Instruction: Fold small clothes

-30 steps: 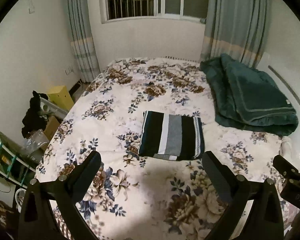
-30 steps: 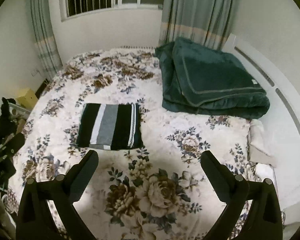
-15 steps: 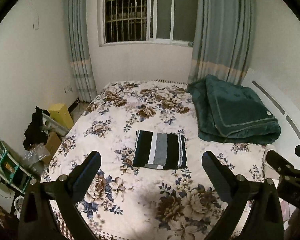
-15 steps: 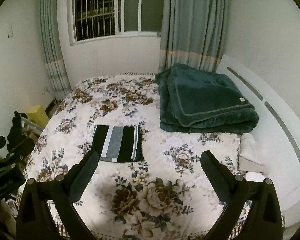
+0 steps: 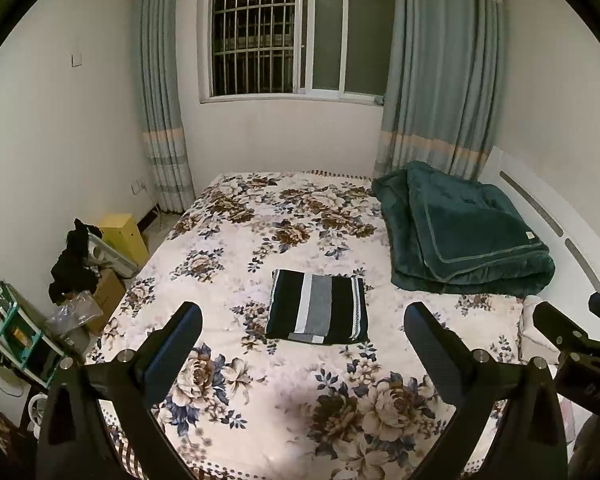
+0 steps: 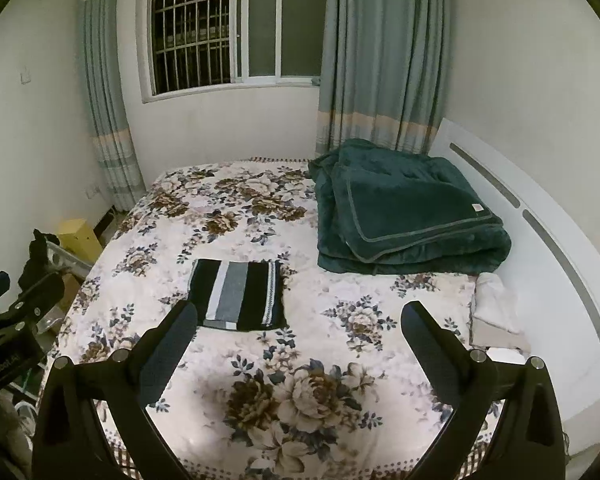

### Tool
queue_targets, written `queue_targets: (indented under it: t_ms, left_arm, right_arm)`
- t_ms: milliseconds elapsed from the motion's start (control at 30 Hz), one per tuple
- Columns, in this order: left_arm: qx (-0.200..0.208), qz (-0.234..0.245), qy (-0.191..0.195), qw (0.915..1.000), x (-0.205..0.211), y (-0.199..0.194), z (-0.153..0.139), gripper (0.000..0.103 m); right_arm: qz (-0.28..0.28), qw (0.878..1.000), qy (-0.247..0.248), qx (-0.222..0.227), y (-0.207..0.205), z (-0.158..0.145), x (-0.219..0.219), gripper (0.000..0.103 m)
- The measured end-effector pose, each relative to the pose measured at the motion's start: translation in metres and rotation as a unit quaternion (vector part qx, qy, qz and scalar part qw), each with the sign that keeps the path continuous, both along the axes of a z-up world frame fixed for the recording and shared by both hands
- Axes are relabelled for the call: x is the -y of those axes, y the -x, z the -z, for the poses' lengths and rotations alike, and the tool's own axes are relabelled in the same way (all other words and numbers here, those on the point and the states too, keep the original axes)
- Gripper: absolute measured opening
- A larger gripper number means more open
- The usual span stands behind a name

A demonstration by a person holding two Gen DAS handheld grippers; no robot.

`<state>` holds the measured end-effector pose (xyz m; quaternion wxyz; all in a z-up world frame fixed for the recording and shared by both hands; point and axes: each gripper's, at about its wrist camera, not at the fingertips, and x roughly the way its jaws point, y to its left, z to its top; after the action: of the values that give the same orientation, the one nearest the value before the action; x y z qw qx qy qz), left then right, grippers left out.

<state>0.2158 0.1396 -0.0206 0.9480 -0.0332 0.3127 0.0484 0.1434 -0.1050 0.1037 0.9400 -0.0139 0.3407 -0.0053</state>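
Left wrist view shows, nearest, the left gripper (image 5: 302,320) with its two black fingers spread wide and nothing between them, raised above the near edge of the white bed cover printed with brown and blue flowers (image 5: 228,372). The right gripper (image 6: 298,318) is likewise wide and empty in its own view. Beyond both, near the middle of the bed, lies the folded garment with black, white and grey stripes (image 5: 318,306), a flat, tidy rectangle well clear of either tool. Farther right sits a folded dark green plush blanket (image 5: 464,232), then the barred window (image 5: 296,36) between grey-blue curtains (image 5: 440,64).

The fold looks finished. The risk, as I judge it, is a careless return pass: a finger dragging across the top layer would slide it and open the fold, since the soft cover gives no grip beneath.

Hard to read: the garment's type and how many layers it has, and the dim clutter beside the bed at left.
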Motion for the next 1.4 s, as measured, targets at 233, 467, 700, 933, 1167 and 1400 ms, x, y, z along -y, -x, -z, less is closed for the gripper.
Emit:
queue_targets:
  t_ms: [233,467,700,933,1167,1400]
  left_arm:
    - [0.003,-0.002,0.000,1.0000,0.001,0.002,-0.004,0.103]
    - [0.008,-0.011,-0.005,0.9999,0.001,0.010,-0.011,0.103]
    - [0.008,-0.013,-0.007,0.9999,0.001,0.011,-0.011,0.103]
    - [0.010,-0.016,-0.009,0.9998,0.002,0.014,-0.013,0.103]
    - [0.012,-0.019,-0.010,0.9997,0.001,0.018,-0.015,0.103]
    - [0.013,-0.019,-0.011,0.9997,0.001,0.018,-0.015,0.103]
  right_arm:
    - [-0.016,1.000,-0.001,0.003,-0.006,-0.003,-0.003,0.103]
    - [-0.023,1.000,-0.003,0.007,-0.007,-0.005,-0.006,0.103]
    - [-0.027,1.000,-0.004,0.009,-0.006,-0.006,-0.007,0.103]
    - [-0.032,0.999,-0.003,0.013,-0.007,-0.010,-0.011,0.103]
    - [-0.032,0.999,-0.004,0.013,-0.007,-0.010,-0.011,0.103]
    - [-0.031,0.999,-0.004,0.014,-0.006,-0.009,-0.010,0.103]
